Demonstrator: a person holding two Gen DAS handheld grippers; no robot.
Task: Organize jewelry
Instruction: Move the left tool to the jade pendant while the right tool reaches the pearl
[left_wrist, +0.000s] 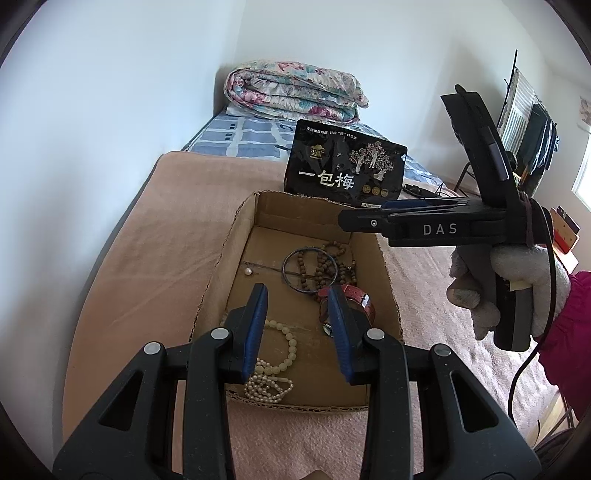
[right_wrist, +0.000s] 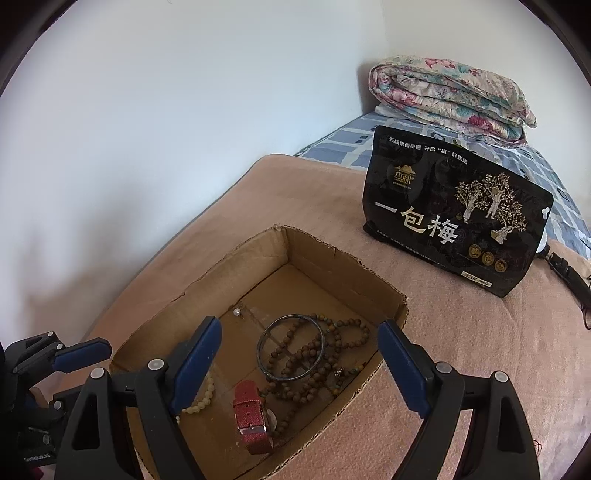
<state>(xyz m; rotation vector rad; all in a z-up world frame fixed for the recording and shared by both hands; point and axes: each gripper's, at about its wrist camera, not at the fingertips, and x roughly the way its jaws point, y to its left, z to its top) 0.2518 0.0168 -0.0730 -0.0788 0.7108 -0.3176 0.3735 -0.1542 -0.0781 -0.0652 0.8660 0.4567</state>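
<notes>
A shallow cardboard box (left_wrist: 216, 280) (right_wrist: 332, 266) sits on a pink blanket and holds the jewelry. Inside lie a dark bangle (left_wrist: 310, 270) (right_wrist: 291, 347), brown bead strands (left_wrist: 334, 251) (right_wrist: 317, 365), a red-strap watch (left_wrist: 354, 299) (right_wrist: 251, 413), a cream bead bracelet (left_wrist: 288, 350) (right_wrist: 203, 400), a small pearl strand (left_wrist: 267, 386) and a single pearl on a thin chain (left_wrist: 248, 271) (right_wrist: 236, 312). My left gripper (left_wrist: 297, 325) is open and empty above the box's near end. My right gripper (right_wrist: 299, 365) is open and empty above the box; in the left wrist view its fingers (left_wrist: 354, 219) look closed edge-on.
A black snack pouch (left_wrist: 343, 166) (right_wrist: 454, 214) stands just behind the box. A folded floral quilt (left_wrist: 295, 90) (right_wrist: 450, 96) lies at the bed's far end on a blue checked sheet. A white wall runs along the left. A black cable (right_wrist: 569, 273) lies at right.
</notes>
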